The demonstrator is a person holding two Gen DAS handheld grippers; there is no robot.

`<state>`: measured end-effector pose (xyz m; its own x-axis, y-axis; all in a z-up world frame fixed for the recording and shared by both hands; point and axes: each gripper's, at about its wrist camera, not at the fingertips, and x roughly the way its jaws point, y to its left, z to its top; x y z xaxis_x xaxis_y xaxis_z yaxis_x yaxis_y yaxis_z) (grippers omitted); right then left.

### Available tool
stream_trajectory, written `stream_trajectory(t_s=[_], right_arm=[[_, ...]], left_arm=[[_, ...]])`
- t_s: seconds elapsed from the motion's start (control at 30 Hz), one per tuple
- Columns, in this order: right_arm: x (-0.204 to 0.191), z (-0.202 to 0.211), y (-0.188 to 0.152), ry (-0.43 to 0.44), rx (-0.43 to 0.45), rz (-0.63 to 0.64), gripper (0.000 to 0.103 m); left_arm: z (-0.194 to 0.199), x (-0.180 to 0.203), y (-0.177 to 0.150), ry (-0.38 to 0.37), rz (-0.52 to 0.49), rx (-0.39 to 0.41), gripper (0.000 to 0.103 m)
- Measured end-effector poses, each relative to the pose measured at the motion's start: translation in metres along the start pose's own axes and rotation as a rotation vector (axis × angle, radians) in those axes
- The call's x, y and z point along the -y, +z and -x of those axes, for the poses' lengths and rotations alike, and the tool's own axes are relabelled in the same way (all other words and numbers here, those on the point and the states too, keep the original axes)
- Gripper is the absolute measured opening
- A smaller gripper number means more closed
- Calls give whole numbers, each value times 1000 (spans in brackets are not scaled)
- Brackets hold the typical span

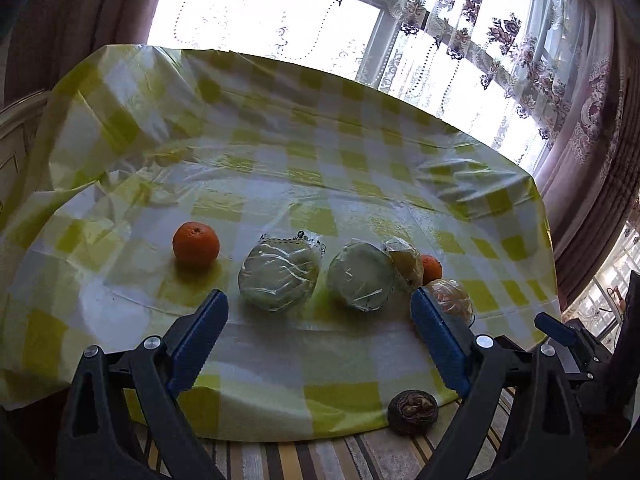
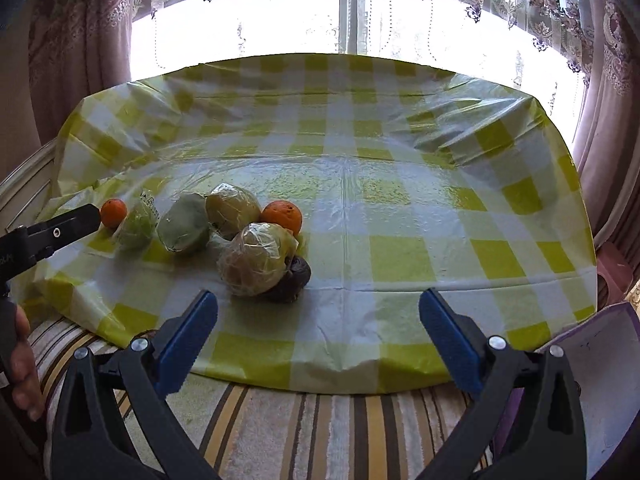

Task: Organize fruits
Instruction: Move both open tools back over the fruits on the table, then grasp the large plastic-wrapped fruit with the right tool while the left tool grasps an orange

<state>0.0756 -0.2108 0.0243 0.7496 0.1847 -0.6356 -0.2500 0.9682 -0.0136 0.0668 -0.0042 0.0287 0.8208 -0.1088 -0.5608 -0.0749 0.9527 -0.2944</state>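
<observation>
Fruits lie on a table with a yellow-and-white checked cloth (image 1: pixel 280 184). In the left wrist view, an orange (image 1: pixel 196 244) sits at the left, then two plastic-wrapped green fruits (image 1: pixel 279 276) (image 1: pixel 362 276), a wrapped yellowish fruit (image 1: pixel 404 260), a second orange (image 1: pixel 431 268) and a wrapped orange-coloured fruit (image 1: pixel 450 300). A dark brown fruit (image 1: pixel 413 412) lies near the front edge. My left gripper (image 1: pixel 320 316) is open and empty, just in front of the green fruits. My right gripper (image 2: pixel 318 316) is open and empty, to the right of the wrapped fruit (image 2: pixel 256 264) and dark fruit (image 2: pixel 292 276).
The left gripper's finger (image 2: pixel 72 224) reaches in from the left in the right wrist view. A striped fabric surface (image 2: pixel 300 432) lies below the table's front edge. A purple-edged white thing (image 2: pixel 600 380) stands at the right. Curtains and a bright window (image 2: pixel 340 20) are behind.
</observation>
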Motion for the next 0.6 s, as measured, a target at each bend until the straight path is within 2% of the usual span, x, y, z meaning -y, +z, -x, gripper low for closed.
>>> stream_trajectory(t_s=[0.33, 0.6], right_arm=[[-32, -33, 15, -21, -30, 104, 98], [-44, -56, 24, -51, -70, 146, 89]], left_arm=[[-4, -25, 1, 0, 91, -8, 88], [-7, -37, 2, 14, 135, -4, 88]])
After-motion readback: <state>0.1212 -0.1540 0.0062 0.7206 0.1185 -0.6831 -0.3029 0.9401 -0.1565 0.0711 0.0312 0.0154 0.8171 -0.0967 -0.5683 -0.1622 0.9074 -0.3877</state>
